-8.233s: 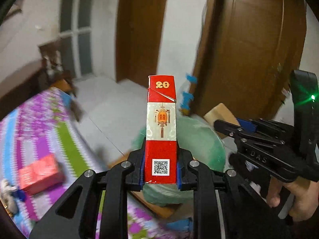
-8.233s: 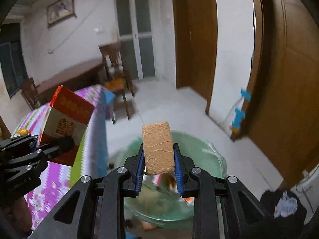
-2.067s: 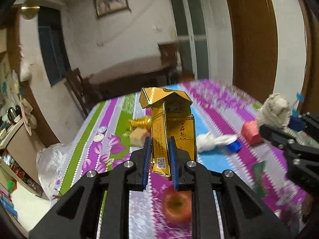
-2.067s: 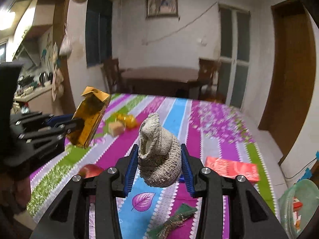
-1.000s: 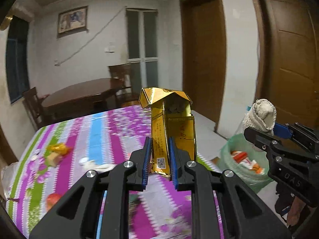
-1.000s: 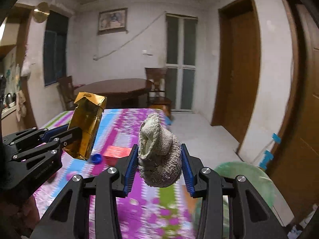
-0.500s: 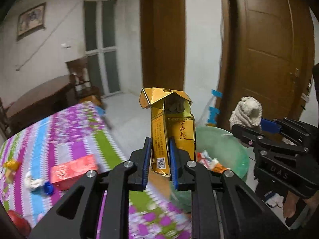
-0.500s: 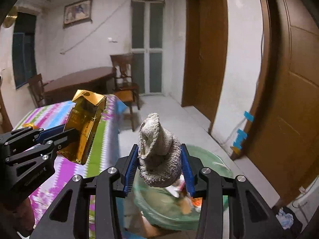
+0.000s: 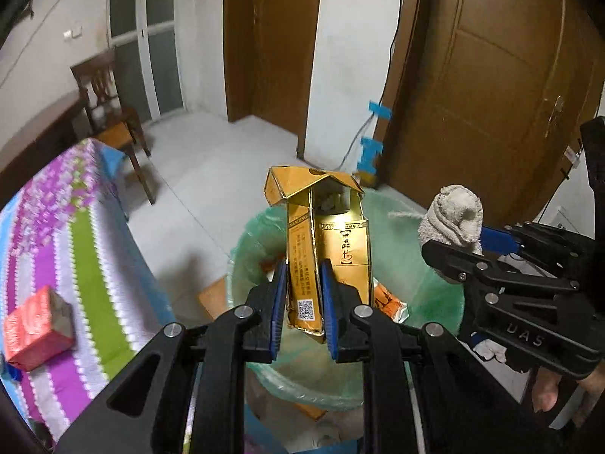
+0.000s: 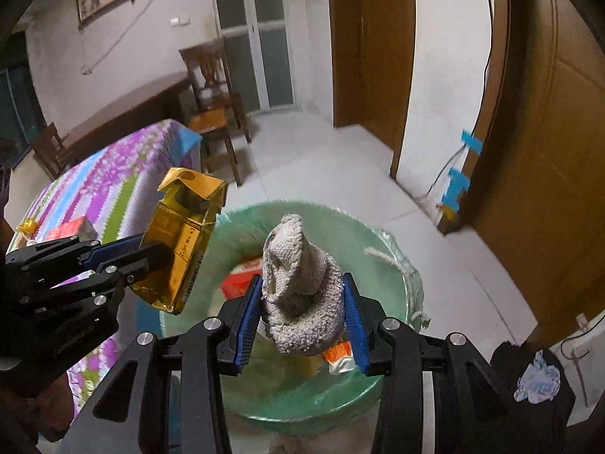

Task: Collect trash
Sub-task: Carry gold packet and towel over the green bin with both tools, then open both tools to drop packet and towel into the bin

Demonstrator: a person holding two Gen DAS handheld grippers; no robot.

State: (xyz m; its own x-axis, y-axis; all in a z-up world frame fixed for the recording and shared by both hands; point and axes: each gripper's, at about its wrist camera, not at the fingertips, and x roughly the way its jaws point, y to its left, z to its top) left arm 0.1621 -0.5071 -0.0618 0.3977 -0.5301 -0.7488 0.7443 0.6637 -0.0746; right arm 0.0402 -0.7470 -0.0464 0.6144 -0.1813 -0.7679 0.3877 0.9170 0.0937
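In my left gripper (image 9: 304,316) I have a gold carton (image 9: 325,257) clamped upright between the blue pads, its torn flap open at the top. My right gripper (image 10: 302,321) is closed on a wadded grey cloth (image 10: 298,283), which bulges above the fingers. From the left wrist camera the right gripper (image 9: 453,244) sits off to my right with the cloth (image 9: 453,213) at its tip; from the right wrist camera the left gripper (image 10: 124,255) reaches in from my left with the carton (image 10: 181,238) tilted.

Directly below and just ahead of both grippers is the trash bin lined with a green bag (image 10: 378,234), and both items hang over its mouth. Red and orange wrappers (image 10: 242,280) lie inside it.

To the left of the grippers is the table with its striped purple and green cloth (image 9: 68,249), and a red box (image 9: 36,325) rests on it. Farther ahead stands a wooden chair (image 10: 215,87), beyond it a glazed door (image 10: 253,34). To the right is a brown wooden door (image 9: 487,87), with blue tape (image 9: 372,151) on the wall beside it.
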